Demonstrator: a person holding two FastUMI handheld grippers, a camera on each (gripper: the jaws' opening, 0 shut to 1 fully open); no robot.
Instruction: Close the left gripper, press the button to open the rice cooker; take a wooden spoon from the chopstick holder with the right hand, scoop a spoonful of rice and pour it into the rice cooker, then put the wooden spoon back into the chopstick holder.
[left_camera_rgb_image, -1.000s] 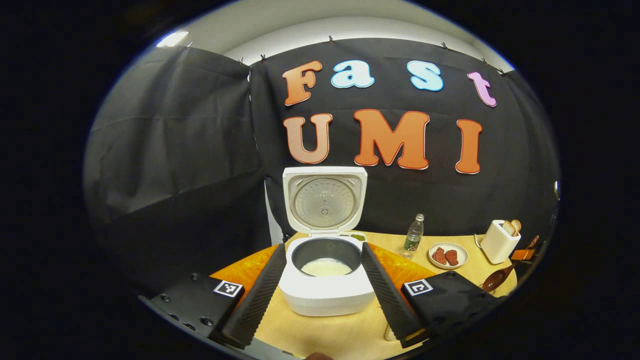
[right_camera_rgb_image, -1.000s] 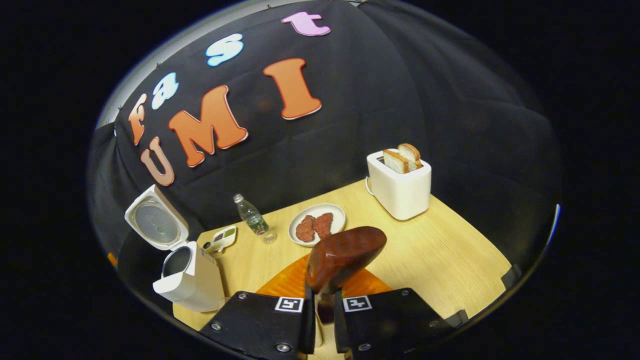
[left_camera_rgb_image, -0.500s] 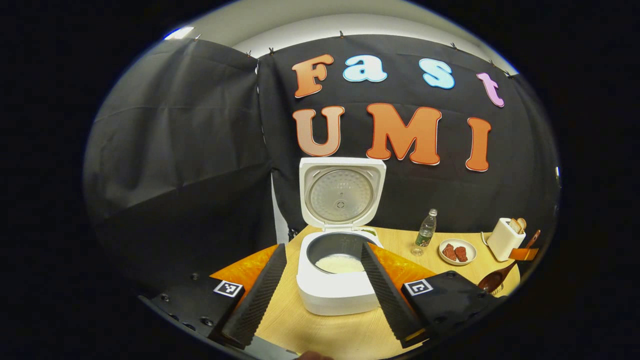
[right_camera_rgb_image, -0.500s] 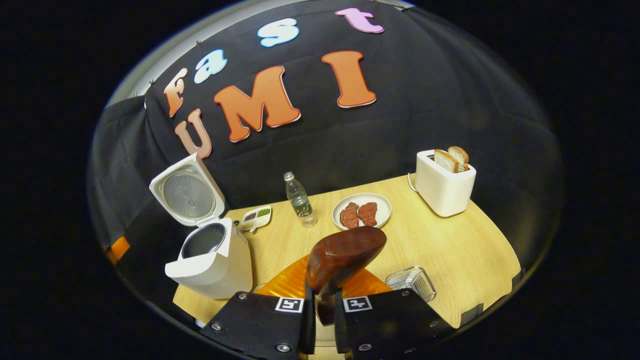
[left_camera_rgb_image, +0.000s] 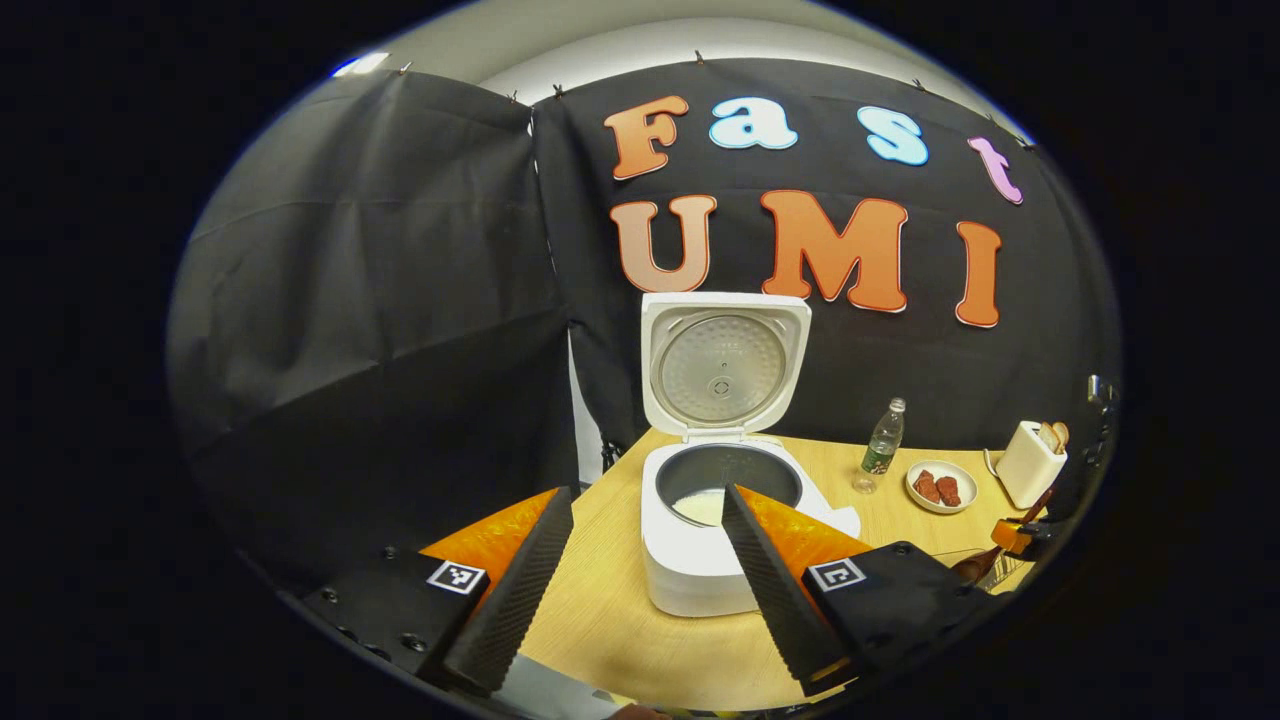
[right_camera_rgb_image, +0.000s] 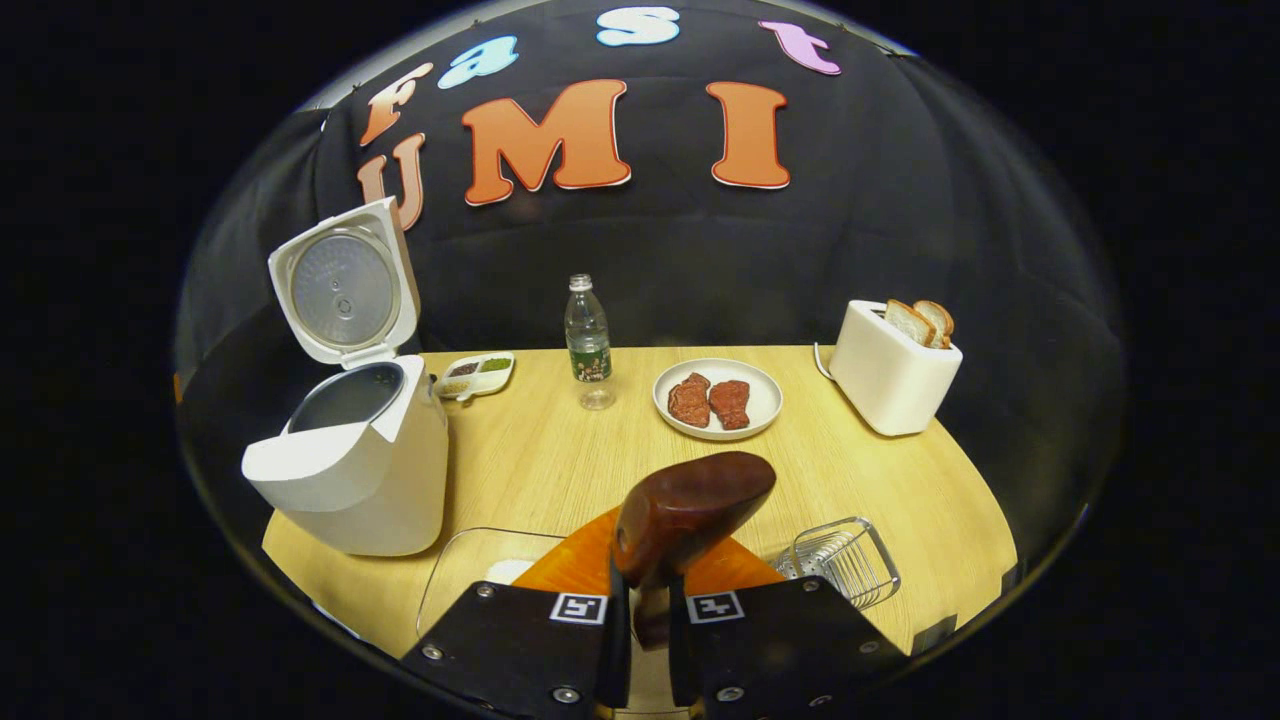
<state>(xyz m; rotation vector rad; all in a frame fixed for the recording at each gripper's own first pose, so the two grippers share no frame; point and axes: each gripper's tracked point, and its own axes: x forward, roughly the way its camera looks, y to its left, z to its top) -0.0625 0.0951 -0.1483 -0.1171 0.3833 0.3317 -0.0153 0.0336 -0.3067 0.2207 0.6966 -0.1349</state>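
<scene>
Wood was what your right hand-held gripper (right_camera_rgb_image: 640, 640) had between its fingers: they were clenched on the handle of the spoon (right_camera_rgb_image: 690, 510), whose dark bowl rose just ahead of them, above the surface (right_camera_rgb_image: 560, 450). The wire holder (right_camera_rgb_image: 840, 560) stood on the surface just beside the spoon, to its right. A clear container (right_camera_rgb_image: 470, 570) with something white in it lay close in front of that gripper, to its left. Your left hand-held gripper (left_camera_rgb_image: 640, 590) was released, its fingers spread wide and touching nothing. The cooker (left_camera_rgb_image: 715, 540) stood beyond them with its lid (left_camera_rgb_image: 722, 365) upright, white rice in the bottom of its dark pot. The bottle (right_camera_rgb_image: 588, 340), the plate (right_camera_rgb_image: 718, 400) of meat and the toaster (right_camera_rgb_image: 895, 370) stood at the back.
</scene>
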